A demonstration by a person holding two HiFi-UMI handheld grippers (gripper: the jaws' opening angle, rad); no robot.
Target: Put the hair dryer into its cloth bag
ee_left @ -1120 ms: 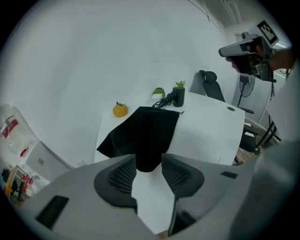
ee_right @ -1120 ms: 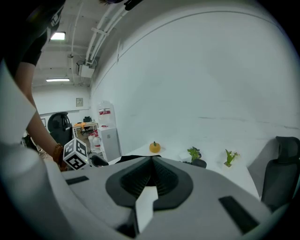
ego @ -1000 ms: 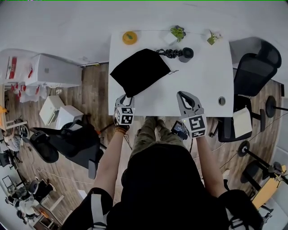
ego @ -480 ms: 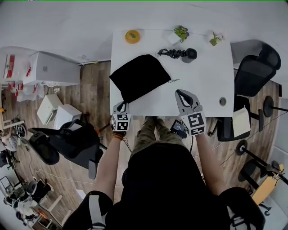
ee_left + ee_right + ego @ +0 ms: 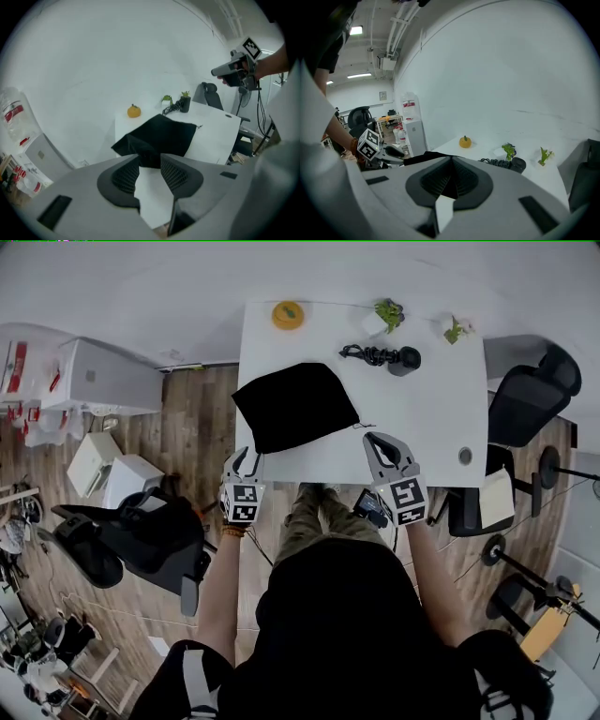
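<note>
The left gripper point(image 5: 241, 458), jaws just opened wide with nothing between them, hangs short of the cloth bag point(image 5: 295, 404) lying just ahead, while the right gripper point(image 5: 379, 439), pressed together and empty, has the hair dryer point(image 5: 386, 356) well beyond it; best pinch one layer at the bag's mouth.

1. Left tool point(image 5: 241, 463): pale grey shell, black ribbed pads point(image 5: 125, 175), and a white cube point(image 5: 240, 503) printed with black square markers behind.
2. Right tool point(image 5: 378, 441): the same grey build, with its own marker cube point(image 5: 408, 501). A thin dark cable point(image 5: 259, 119) hangs from it.
3. The person wears a black short-sleeved top point(image 5: 328, 615), olive trousers point(image 5: 309, 517), and what may be an orange-brown wristband point(image 5: 232, 532), though it is too small to be sure.
</note>
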